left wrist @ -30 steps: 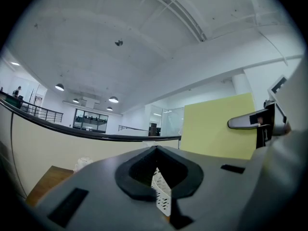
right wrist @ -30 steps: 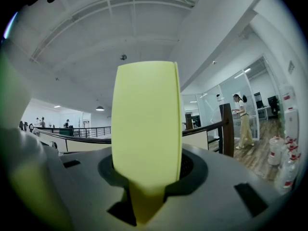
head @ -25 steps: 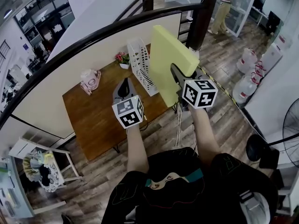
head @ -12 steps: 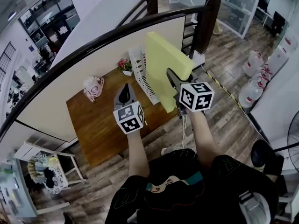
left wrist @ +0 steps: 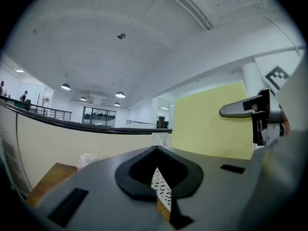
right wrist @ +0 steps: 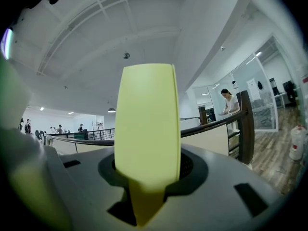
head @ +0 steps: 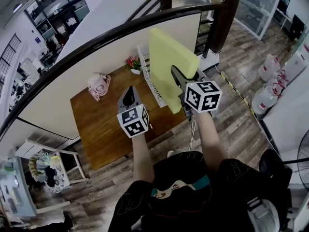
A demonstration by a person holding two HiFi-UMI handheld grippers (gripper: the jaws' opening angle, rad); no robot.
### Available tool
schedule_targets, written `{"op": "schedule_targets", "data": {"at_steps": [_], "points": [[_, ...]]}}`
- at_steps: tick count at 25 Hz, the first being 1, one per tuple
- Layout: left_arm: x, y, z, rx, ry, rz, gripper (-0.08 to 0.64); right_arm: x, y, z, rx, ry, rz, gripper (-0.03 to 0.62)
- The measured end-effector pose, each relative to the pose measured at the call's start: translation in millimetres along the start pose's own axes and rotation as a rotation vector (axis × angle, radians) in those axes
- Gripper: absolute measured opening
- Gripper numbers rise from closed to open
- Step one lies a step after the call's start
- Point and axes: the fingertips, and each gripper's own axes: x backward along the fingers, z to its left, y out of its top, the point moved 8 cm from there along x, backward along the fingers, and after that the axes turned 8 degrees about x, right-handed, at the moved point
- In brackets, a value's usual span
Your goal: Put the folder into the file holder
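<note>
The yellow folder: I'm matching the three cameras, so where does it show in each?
Head view: folder upper centre, standing upright.
Left gripper view: folder right of centre, broad face showing.
Right gripper view: folder dead centre, edge-on between the jaws.
Shared landmark: the dark handrail.

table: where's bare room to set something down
Bare wood runs from the pink thing to the near edge of the table, left of the left gripper. The far right corner is crowded: flowers and holder.
</note>
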Motion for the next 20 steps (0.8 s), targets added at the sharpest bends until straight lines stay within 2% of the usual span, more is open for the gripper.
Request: {"op": "schedule_targets", "data": {"at_steps": [10, 20], "points": [[-25, 8, 8, 0.0, 0.023, -0.022, -0.005, -35, 12, -4, 0.031, 0.037, -0.023, 0.158], [-40, 20, 27, -0.015, 0.062, -0.04, -0.005, -71, 16, 1, 0.07, -0.023, -0.044, 0.158]]}}
